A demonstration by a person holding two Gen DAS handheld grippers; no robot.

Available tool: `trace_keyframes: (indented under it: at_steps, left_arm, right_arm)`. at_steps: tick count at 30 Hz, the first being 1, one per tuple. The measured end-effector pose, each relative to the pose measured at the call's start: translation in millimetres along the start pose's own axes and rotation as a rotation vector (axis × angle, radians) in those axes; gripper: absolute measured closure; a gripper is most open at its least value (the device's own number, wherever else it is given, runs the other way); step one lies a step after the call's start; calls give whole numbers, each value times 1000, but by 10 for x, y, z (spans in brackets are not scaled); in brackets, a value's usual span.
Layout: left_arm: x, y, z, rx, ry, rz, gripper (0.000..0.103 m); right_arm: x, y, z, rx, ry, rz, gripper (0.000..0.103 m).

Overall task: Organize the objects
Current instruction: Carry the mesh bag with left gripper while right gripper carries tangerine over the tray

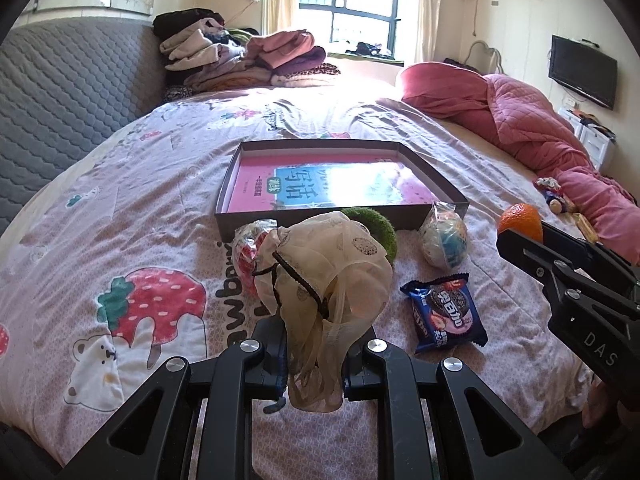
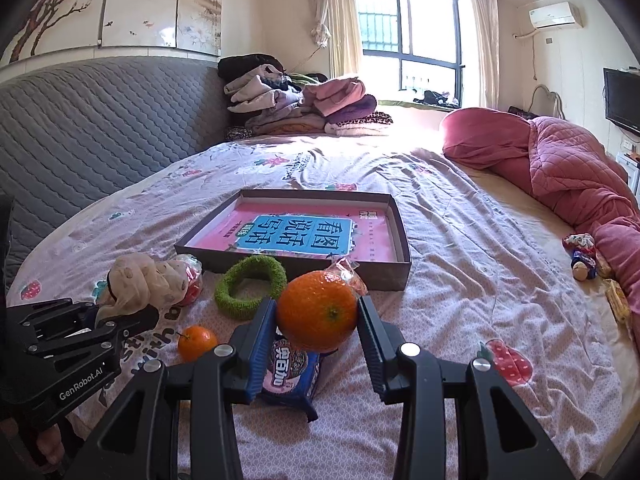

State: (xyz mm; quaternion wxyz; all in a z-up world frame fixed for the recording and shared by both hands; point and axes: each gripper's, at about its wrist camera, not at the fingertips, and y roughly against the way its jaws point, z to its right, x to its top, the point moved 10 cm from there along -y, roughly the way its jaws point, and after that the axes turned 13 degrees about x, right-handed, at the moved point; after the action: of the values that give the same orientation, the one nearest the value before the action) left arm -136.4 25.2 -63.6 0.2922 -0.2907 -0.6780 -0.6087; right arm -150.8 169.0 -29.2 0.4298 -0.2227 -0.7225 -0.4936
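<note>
Oranges, snacks and hair things lie scattered on the bed (image 2: pixel 460 240), on a pink sheet printed with strawberries and bears. The right tongs (image 2: pixel 318 330) grip a large orange (image 2: pixel 318 312), lifted above a blue Oreo cookie packet (image 2: pixel 290 376) whose front carries Chinese characters. The left tongs (image 1: pixel 314 354) are closed on a beige sheer scarf scrunchie (image 1: pixel 328 272) with a dark cord looped round it; the fabric hangs down between the fingers. "GenRobot.AI" is printed on the left tool's side in the right wrist view, and "DAS" on the right tool in the left wrist view.

Toward the middle of the bed sits a shallow grey box tray (image 2: pixel 396 220) holding a pink book (image 2: pixel 304 234) with a blue title panel in large Chinese characters. Just before the tray's near wall lie a green fuzzy hair tie (image 2: pixel 224 290), a wrapped red-and-white ball (image 1: pixel 244 256) and a wrapped blue-and-white ball (image 1: pixel 444 242). A small tangerine (image 2: pixel 197 343) rests near the left tongs. A rolled pink quilt (image 2: pixel 568 168) runs along the bed's right edge, folded clothes (image 2: pixel 300 100) are piled at the far end.
</note>
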Motion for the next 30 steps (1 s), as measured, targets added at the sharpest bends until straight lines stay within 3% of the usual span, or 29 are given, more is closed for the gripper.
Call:
trace_keyframes:
  at_steps: [17,30]
  left_arm:
    - [577,-284,9,16,25,30,84]
    - [942,-789,-75,37,46,-12,83]
  right_arm:
    - [456,-472,94,31,28,3,62]
    - [651,-852,316,37,32,-26,62]
